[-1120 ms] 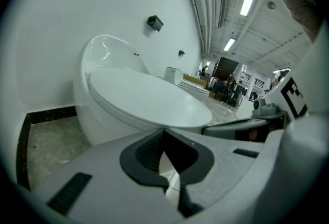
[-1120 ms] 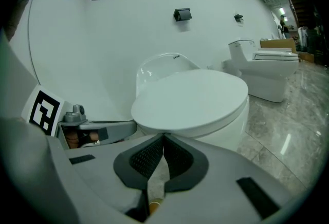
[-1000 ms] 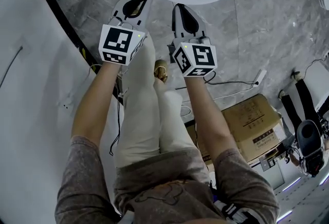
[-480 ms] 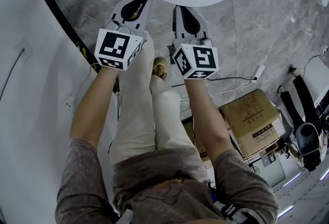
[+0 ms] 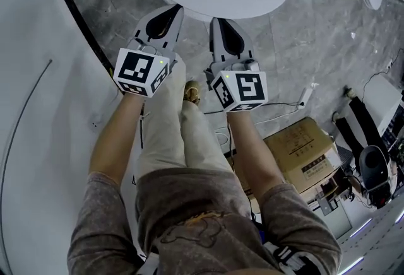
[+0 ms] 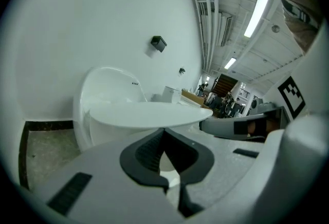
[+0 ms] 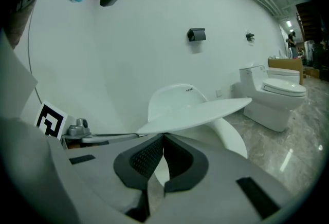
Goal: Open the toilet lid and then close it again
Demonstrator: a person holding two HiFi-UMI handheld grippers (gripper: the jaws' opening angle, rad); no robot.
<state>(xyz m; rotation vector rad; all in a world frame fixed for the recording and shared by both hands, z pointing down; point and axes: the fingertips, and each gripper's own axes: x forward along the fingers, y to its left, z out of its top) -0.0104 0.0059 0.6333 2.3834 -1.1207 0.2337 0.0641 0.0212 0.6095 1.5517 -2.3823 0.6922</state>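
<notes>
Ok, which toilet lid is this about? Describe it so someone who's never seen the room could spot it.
Find the long white wall with small black fixtures; two white toilets stand along it. Take the nearer toilet: its flat white oval lid hangs part-raised above the bowl. The neighbouring toilet at the right has a boxy tank and its lid lying flat.

Bright, even light fills the room. A long ceiling lamp (image 6: 257, 15) glows high above the toilet lid (image 6: 149, 113). Soft shadow lies under the lid. Both gripper views bend round, with black corners. The jaws nearest the camera look blurry.
</notes>
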